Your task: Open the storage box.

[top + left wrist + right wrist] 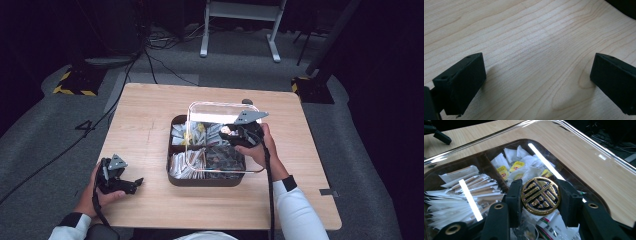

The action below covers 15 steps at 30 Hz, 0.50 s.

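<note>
Wooden table, dark room around it. Nearest the person, the left gripper sits low over bare wood, jaws wide apart, nothing in them. Further in, the right gripper is clamped on the gold round knob of a clear lid, tilted above the dark compartment tray of sachets.

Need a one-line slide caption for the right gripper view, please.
Right gripper clamps the round gold knob of the clear lid, held above the dark compartment tray of sachets.
</note>
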Motion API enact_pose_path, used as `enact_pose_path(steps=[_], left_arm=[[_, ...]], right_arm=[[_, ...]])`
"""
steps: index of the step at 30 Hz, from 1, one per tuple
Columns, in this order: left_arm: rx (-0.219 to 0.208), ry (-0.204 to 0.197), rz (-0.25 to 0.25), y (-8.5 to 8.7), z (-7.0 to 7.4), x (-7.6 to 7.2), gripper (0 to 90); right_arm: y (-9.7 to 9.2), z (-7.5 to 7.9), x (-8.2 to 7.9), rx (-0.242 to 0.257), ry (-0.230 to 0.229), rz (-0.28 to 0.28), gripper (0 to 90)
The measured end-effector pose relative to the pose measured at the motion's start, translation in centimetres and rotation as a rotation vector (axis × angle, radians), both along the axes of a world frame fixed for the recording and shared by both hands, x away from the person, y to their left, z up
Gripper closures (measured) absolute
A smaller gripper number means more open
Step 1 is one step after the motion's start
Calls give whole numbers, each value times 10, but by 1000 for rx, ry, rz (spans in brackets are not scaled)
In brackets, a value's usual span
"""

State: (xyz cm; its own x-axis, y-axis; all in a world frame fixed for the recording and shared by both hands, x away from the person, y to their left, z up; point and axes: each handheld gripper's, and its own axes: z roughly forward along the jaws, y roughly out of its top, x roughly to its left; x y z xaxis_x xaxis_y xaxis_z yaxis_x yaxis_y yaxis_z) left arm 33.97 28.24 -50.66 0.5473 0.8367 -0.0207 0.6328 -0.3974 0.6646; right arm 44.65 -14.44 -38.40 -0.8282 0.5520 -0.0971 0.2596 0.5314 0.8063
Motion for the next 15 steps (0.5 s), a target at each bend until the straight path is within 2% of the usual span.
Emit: enact_pose_path(steps=[15], left_arm=[[0, 0, 0, 0, 0, 0, 5]], right_arm=[[-35, 3, 2, 10, -6, -57, 587]])
